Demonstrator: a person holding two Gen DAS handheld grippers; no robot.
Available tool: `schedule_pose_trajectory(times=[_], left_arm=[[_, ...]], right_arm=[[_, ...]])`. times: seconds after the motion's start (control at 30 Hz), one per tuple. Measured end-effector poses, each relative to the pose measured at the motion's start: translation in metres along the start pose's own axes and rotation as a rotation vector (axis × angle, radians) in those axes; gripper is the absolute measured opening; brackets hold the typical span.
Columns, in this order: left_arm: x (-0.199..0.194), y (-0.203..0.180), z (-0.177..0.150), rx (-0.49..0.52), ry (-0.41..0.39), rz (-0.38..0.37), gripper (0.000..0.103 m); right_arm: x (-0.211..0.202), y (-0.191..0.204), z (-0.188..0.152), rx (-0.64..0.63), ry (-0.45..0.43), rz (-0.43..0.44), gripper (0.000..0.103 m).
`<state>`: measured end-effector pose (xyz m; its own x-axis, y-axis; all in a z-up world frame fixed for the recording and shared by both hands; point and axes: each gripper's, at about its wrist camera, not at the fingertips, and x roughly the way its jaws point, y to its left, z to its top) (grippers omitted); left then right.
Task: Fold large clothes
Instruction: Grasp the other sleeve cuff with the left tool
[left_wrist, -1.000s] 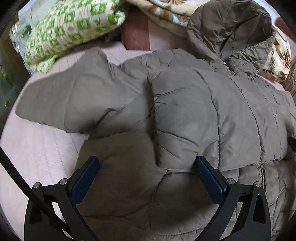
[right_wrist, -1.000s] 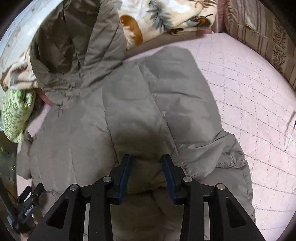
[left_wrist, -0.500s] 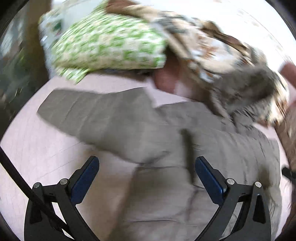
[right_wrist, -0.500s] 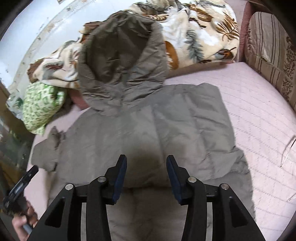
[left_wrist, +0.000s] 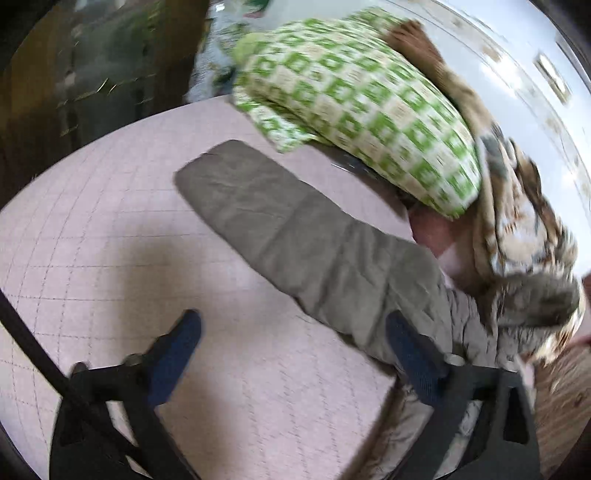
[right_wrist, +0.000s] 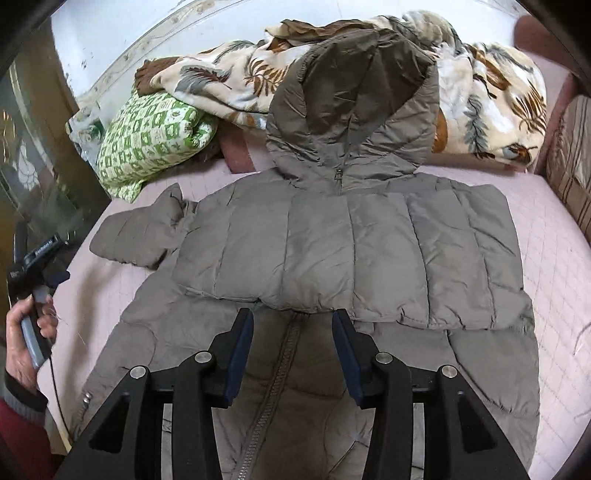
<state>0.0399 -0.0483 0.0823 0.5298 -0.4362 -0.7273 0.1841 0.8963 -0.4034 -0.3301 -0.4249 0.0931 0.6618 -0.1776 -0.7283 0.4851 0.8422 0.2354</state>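
Swung the left gripper (left_wrist: 291, 354) off the coat (right_wrist: 332, 258) toward its outstretched sleeve (left_wrist: 295, 229) on the bed (left_wrist: 110, 240), fingers apart, just narrowing, empty; right gripper (right_wrist: 292, 332) lifted back, half-open, empty, ready for sleeve fold.

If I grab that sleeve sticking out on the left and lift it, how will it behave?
The sleeve will probably flop and drape: it lies flat and creased on the bed. Its quilted, puffy panels suggest light weight for its size. The smooth shell looks slightly slippery, so a shallow pinch might slide off.
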Motion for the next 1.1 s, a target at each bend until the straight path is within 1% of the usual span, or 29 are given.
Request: schedule_pose_trajectory(times=[0.03,0.1,0.2,0.27,0.37,0.47,0.5,0.57,0.63,0.73,0.77,0.9,1.0,1.03,1.07,1.1], left_arm=[[0.002,0.012,0.005,-0.032,0.011,-0.012,0.075],[0.006,0.037,0.014,-0.111,0.030,-0.042,0.071],[0.015,0.070,0.027,-0.245,0.032,-0.116,0.071],[0.026,0.086,0.036,-0.310,0.041,-0.165,0.071],[0.043,0.104,0.045,-0.386,0.026,-0.187,0.071],[0.062,0.116,0.054,-0.435,0.019,-0.193,0.071],[0.069,0.119,0.057,-0.444,0.018,-0.197,0.069],[0.083,0.121,0.065,-0.439,0.018,-0.172,0.066],[0.093,0.122,0.074,-0.434,0.007,-0.170,0.060],[0.108,0.123,0.084,-0.427,0.004,-0.157,0.057],[0.113,0.123,0.087,-0.423,0.004,-0.148,0.056],[0.127,0.124,0.096,-0.417,-0.037,-0.142,0.056],[0.131,0.118,0.100,-0.394,-0.060,-0.106,0.057],[0.131,0.114,0.101,-0.371,-0.068,-0.082,0.050],[0.131,0.110,0.101,-0.349,-0.075,-0.057,0.036],[0.132,0.109,0.101,-0.335,-0.070,-0.043,0.015]], right_arm=[[-0.001,-0.001,0.000,0.005,-0.003,0.010,0.048],[-0.003,-0.004,0.001,0.009,-0.014,0.018,0.048],[-0.006,-0.009,0.001,0.021,-0.024,0.015,0.048],[-0.006,-0.012,0.001,0.034,-0.027,0.018,0.048],[-0.003,-0.015,0.001,0.037,-0.023,0.017,0.048],[0.000,-0.017,0.000,0.038,-0.016,0.014,0.048],[0.002,-0.018,0.000,0.040,-0.011,0.016,0.048],[0.006,-0.018,-0.001,0.044,-0.004,0.016,0.048],[0.010,-0.019,-0.001,0.043,0.003,0.012,0.048],[0.016,-0.017,-0.001,0.039,0.013,0.010,0.048],[0.017,-0.016,-0.002,0.037,0.016,0.011,0.048],[0.023,-0.013,-0.002,0.024,0.023,0.012,0.048],[0.027,-0.011,-0.003,0.023,0.027,0.010,0.048],[0.028,-0.011,-0.004,0.024,0.028,0.010,0.048],[0.030,-0.012,-0.004,0.026,0.031,0.010,0.048],[0.031,-0.012,-0.004,0.030,0.031,0.009,0.048]])
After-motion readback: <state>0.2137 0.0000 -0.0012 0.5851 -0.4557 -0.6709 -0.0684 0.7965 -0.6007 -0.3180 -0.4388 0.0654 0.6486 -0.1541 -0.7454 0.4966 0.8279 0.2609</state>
